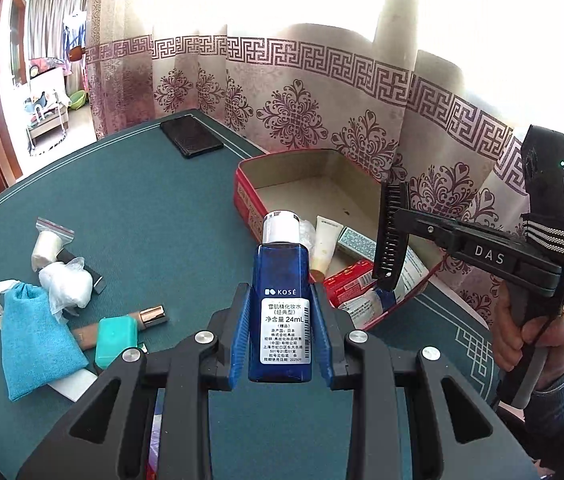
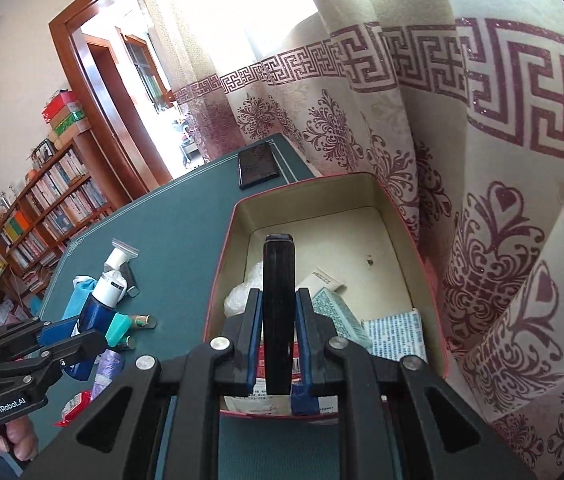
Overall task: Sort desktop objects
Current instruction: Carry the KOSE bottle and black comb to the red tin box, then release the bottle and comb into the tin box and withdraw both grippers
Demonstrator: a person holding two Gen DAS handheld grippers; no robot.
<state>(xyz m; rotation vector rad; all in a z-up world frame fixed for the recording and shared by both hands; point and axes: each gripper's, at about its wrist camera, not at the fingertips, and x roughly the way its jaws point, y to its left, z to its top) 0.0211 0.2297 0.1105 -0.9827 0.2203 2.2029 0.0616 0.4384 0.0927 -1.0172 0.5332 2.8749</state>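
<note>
My left gripper [image 1: 280, 320] is shut on a small blue bottle [image 1: 280, 280] with a white cap, held upright above the green table. In the right wrist view the same bottle [image 2: 100, 310] sits in the left gripper [image 2: 76, 344] at the lower left. My right gripper [image 2: 278, 320] is shut on a black comb [image 2: 278, 280], held on edge over the open red tin box [image 2: 222, 264]. From the left wrist view the comb [image 1: 392, 236] hangs over the box [image 1: 248, 196] in the right gripper [image 1: 400, 220], with a hand on its handle.
The box holds a cream tube [image 1: 326, 244], small cartons [image 2: 336, 312] and a plastic bag. Left on the table lie a teal pouch [image 1: 38, 340], a green case [image 1: 117, 336], a tan tube [image 1: 154, 314] and white bags [image 1: 66, 284]. A black phone [image 1: 191, 136] lies far back. A curtain hangs close behind.
</note>
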